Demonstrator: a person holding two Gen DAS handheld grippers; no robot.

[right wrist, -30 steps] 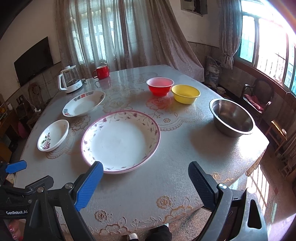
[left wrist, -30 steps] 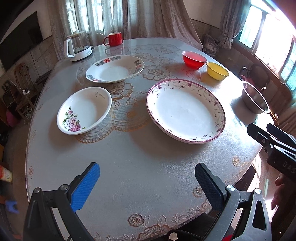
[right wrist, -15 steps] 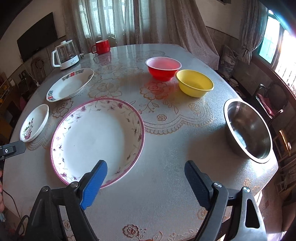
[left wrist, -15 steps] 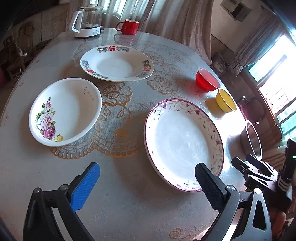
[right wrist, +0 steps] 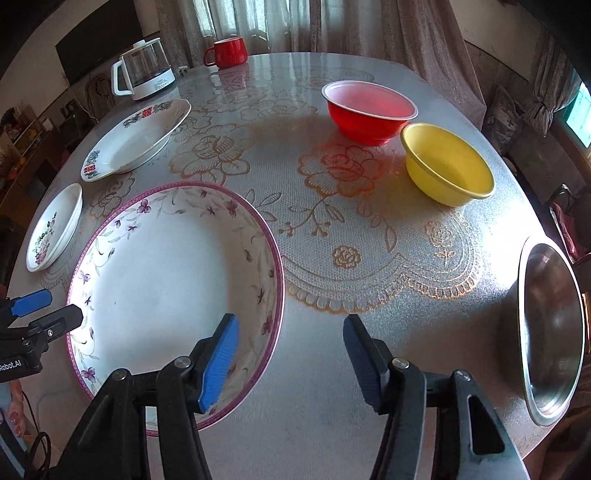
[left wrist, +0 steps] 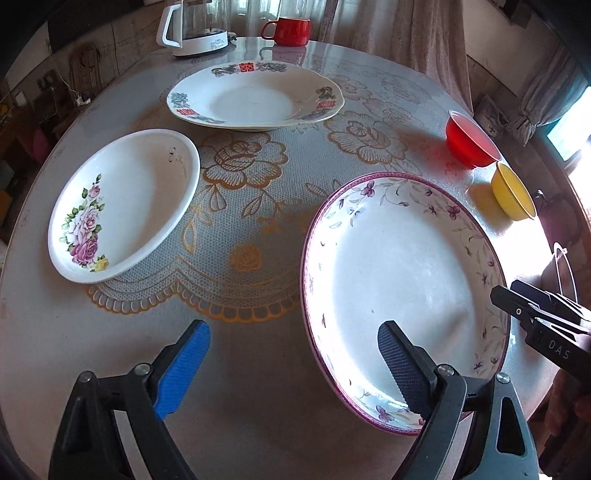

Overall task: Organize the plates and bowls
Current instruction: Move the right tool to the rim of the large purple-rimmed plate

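Note:
A large purple-rimmed plate (left wrist: 402,273) (right wrist: 166,273) lies at the table's near side. My left gripper (left wrist: 291,362) is open; its right finger hangs over that plate's near left rim. My right gripper (right wrist: 290,354) is open; its left finger is over the plate's right rim. A small rose plate (left wrist: 125,203) (right wrist: 55,229) lies left. A plate with red characters (left wrist: 255,98) (right wrist: 136,140) lies behind. A red bowl (right wrist: 369,110) (left wrist: 469,140), a yellow bowl (right wrist: 447,164) (left wrist: 513,192) and a steel bowl (right wrist: 550,328) sit to the right.
A white electric kettle (left wrist: 192,29) (right wrist: 144,74) and a red mug (left wrist: 288,29) (right wrist: 227,51) stand at the table's far edge. The round table (right wrist: 332,206) has a lace-print cover. Curtains and chairs surround it.
Both grippers have moved forward and down toward the table, closing in on the purple-rimmed plate from either side. The right gripper's jaws are narrower. Nothing on the table has moved.

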